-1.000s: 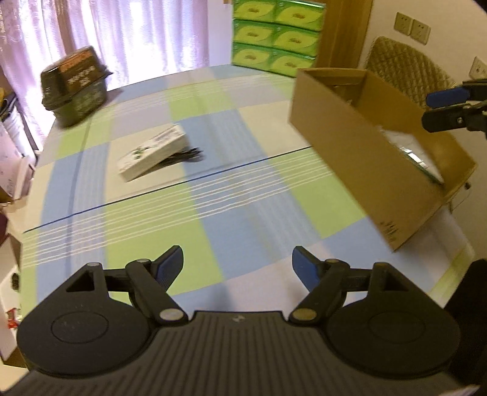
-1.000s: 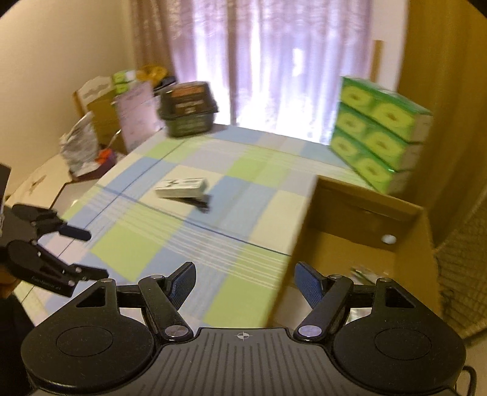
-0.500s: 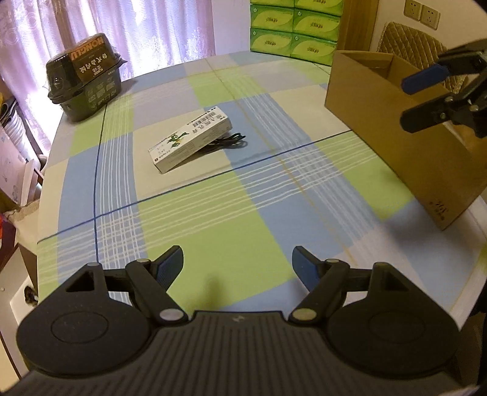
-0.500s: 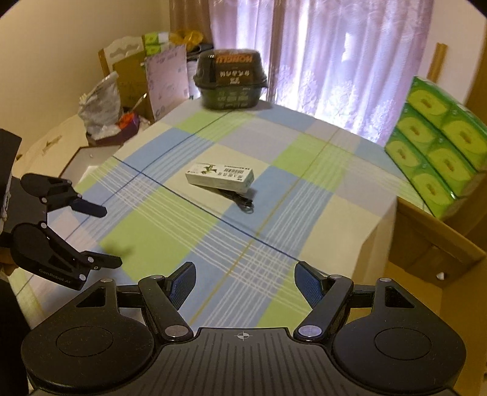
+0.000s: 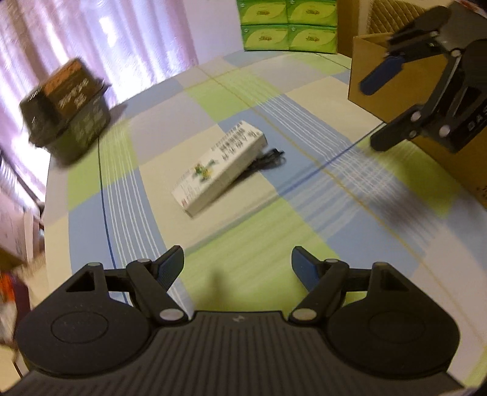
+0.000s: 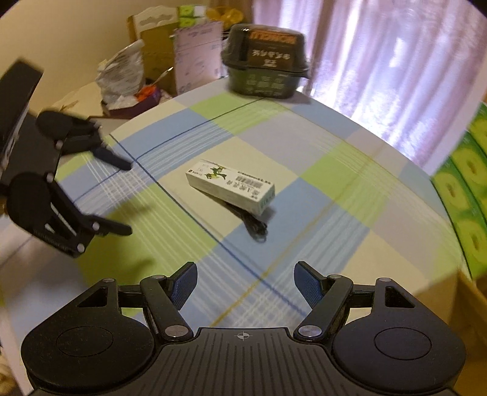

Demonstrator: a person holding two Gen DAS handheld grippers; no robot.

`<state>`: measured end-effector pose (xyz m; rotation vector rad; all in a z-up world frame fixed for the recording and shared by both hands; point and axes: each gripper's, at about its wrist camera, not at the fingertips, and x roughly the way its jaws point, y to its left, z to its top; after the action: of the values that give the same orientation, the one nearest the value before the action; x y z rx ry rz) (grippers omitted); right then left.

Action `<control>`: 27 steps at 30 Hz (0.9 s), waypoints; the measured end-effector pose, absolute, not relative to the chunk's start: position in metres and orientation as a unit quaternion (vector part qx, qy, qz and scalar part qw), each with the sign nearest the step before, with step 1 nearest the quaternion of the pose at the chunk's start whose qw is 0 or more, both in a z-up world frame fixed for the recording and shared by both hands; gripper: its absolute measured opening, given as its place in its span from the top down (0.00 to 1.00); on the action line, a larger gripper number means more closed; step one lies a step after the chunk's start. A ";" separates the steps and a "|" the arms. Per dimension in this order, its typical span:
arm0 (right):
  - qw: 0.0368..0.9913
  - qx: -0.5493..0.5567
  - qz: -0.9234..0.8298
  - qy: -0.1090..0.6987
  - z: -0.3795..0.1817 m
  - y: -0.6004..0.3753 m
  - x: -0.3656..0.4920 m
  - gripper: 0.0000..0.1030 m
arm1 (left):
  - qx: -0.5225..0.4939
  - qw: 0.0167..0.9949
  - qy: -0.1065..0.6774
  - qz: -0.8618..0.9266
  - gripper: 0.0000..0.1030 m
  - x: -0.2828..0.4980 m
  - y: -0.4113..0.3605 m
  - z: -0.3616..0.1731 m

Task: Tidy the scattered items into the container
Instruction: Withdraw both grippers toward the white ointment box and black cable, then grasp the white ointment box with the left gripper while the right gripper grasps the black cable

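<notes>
both grippers have swung away from the cardboard box (image 5: 411, 76) and in toward the middle of the table since the earlier frames, so the white carton (image 5: 219, 169) now sits closer and more centred in both wrist views. it lies flat on the checked tablecloth (image 5: 258, 259), well apart from the box, with a black cable (image 5: 268, 157) poking out from under its far end, touching it.

left gripper (image 5: 237, 265) has its claw spread wide with nothing in it, hovering short of the carton. right gripper (image 6: 245, 284) is the same, fingers wide apart and empty, coming at the carton from the other side.

looks like the approach step for the next pickup to me, nothing grabbed yet. next move probably means one gripper dropping down over the carton across its narrow width and pinching it, then carrying it to the box at the table edge. the cable might drag along or get left behind, hard to say.

count: one white carton, one cable, one cardboard box, one dark green tub (image 6: 264, 73) at the far edge, and four green tissue packs (image 5: 289, 24) stacked beyond the table in the left view.
</notes>
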<state>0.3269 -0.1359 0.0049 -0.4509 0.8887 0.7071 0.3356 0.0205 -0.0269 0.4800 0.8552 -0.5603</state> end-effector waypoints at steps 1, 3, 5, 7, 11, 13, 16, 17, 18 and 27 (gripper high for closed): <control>0.816 -0.214 0.336 0.418 0.001 -0.134 0.333 0.25 | 0.238 0.842 0.399 -0.274 0.28 0.343 0.019 -0.027; 0.810 -0.220 0.345 0.420 -0.008 -0.129 0.345 0.25 | 0.263 0.835 0.388 -0.288 0.29 0.356 0.013 -0.029; 0.803 -0.222 0.356 0.423 -0.016 -0.126 0.356 0.25 | 0.283 0.828 0.378 -0.303 0.30 0.371 0.007 -0.033; 0.797 -0.227 0.366 0.425 -0.022 -0.122 0.364 0.25 | 0.301 0.818 0.374 -0.318 0.31 0.385 0.001 -0.037; 0.787 -0.239 0.379 0.424 -0.035 -0.116 0.378 0.26 | 0.327 0.798 0.367 -0.349 0.35 0.410 -0.009 -0.043; 0.784 -0.244 0.383 0.424 -0.041 -0.114 0.386 0.28 | 0.340 0.789 0.365 -0.359 0.35 0.422 -0.012 -0.046; 0.778 -0.246 0.387 0.429 -0.049 -0.111 0.396 0.39 | 0.352 0.776 0.365 -0.376 0.35 0.437 -0.014 -0.052; 0.777 -0.249 0.388 0.429 -0.053 -0.110 0.399 0.39 | 0.353 0.773 0.366 -0.379 0.35 0.442 -0.014 -0.055; 0.776 -0.249 0.390 0.429 -0.055 -0.109 0.401 0.39 | 0.353 0.770 0.368 -0.383 0.35 0.447 -0.014 -0.057; 0.780 -0.245 0.394 0.420 -0.072 -0.100 0.415 0.39 | 0.338 0.748 0.398 -0.410 0.64 0.462 -0.012 -0.067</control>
<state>0.4152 -0.0997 -0.0717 -0.5294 0.9070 0.8509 0.4624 -0.0120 -0.0667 0.7384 0.8713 -0.8964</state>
